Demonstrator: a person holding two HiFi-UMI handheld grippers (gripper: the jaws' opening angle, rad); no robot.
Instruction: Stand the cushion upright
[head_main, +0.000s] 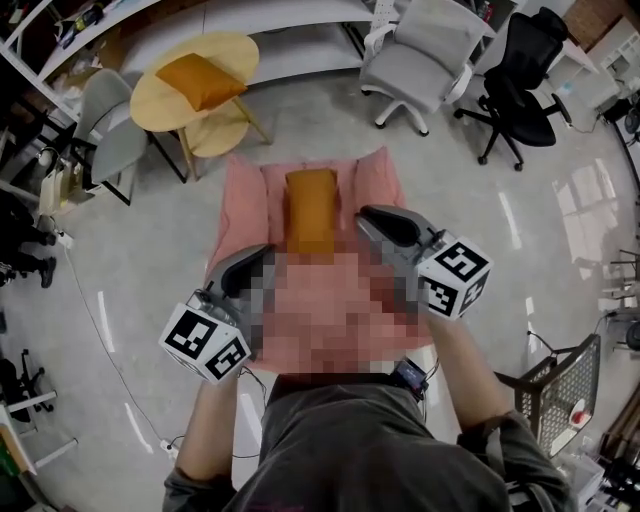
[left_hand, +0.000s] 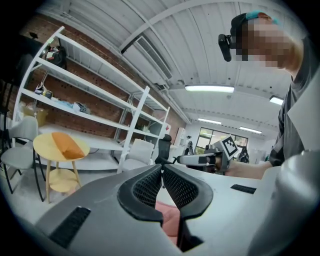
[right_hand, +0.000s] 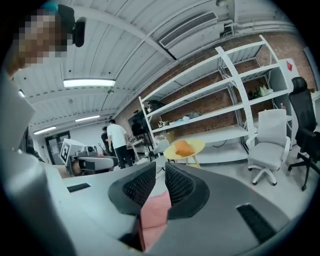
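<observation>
the left gripper (head_main: 263, 257) and right gripper (head_main: 366, 216) are holding their jaws closed, gripping nothing; the orange cushion (head_main: 311, 210) is lying flat on pink fabric (head_main: 245, 200), between both jaw tips, untouched.

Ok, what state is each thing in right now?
Left gripper: jaws together.
Right gripper: jaws together.
Cushion: on the pink seat, neither gripper on it.
Second cushion: lying on the round table.
Grey chair: empty.
Black chair: empty.
</observation>
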